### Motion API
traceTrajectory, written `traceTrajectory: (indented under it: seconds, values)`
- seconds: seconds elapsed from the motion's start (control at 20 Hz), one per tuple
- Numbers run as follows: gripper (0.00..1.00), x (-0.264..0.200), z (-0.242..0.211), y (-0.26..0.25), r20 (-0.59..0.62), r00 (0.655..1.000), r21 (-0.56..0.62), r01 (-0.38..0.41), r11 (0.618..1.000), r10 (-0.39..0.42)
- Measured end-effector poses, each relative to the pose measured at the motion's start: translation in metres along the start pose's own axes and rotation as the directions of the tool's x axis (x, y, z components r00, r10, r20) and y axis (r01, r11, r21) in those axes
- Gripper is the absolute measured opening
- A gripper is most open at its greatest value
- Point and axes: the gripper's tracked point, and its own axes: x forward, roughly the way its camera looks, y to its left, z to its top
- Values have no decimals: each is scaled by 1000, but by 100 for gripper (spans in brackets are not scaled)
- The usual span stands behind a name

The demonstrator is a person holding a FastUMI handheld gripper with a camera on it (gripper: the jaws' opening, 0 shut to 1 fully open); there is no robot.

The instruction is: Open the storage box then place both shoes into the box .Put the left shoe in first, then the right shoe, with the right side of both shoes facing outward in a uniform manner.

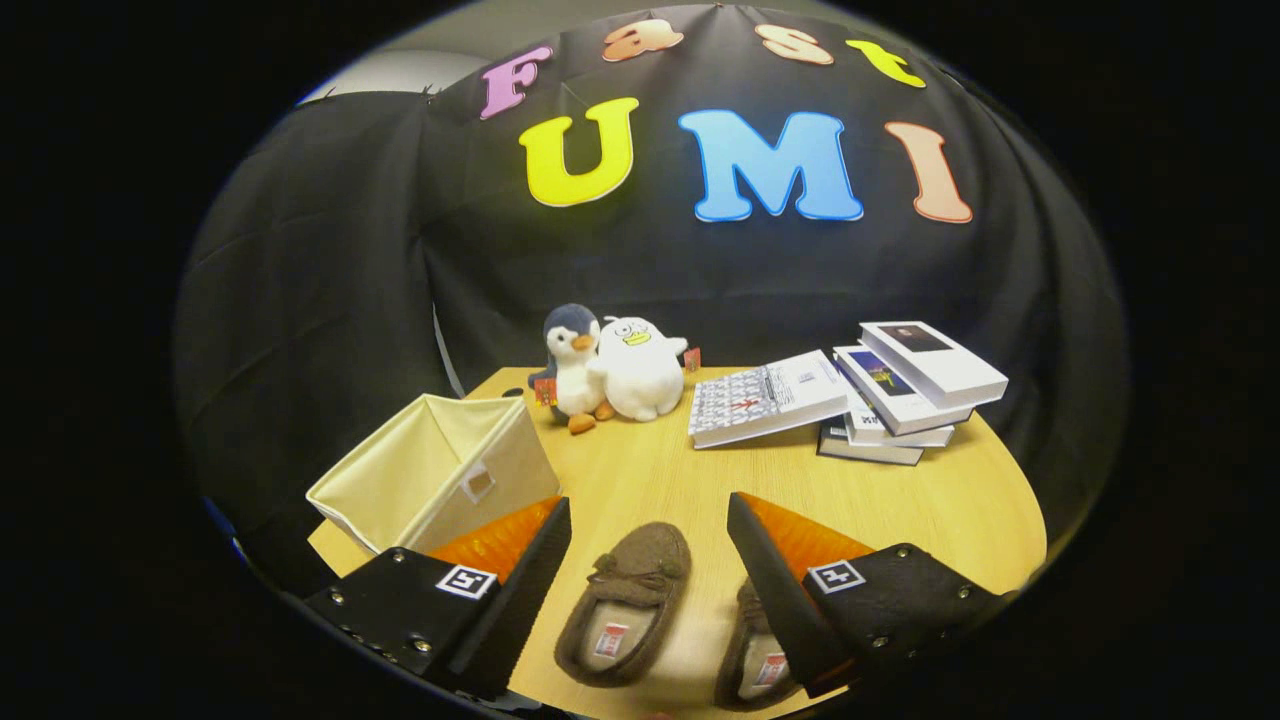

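The gripper (648, 560) hangs wide open and empty above two brown slippers. The left-hand slipper (625, 605) lies between its fingers, long axis pointing away; the open fabric storage box (440, 480) sits just left.

gripper (648, 555) held above the near part of the worktop, pointing toward the far side, jaws spread wide apart, nothing clasped between them, left finger (520, 585) and right finger (775, 590) angled outward toward their tips, both tilted slightly downward
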Motion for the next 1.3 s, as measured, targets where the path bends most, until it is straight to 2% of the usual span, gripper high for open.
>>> traceTrajectory:
  seconds: [0.3,0.9,1.05,1.1,1.15,1.3]
  values:
    - [98,26,-61,-7,-149,989,8,1,1000,0]
    - [96,50,-129,-11,-312,950,26,21,999,-12]
    - [90,52,-141,-16,-361,932,5,37,999,-32]
    - [74,55,-147,-14,-375,927,21,34,999,-23]
    - [71,56,-151,-12,-387,922,38,36,999,-19]
    - [44,56,-155,-9,-412,911,96,50,994,-6]
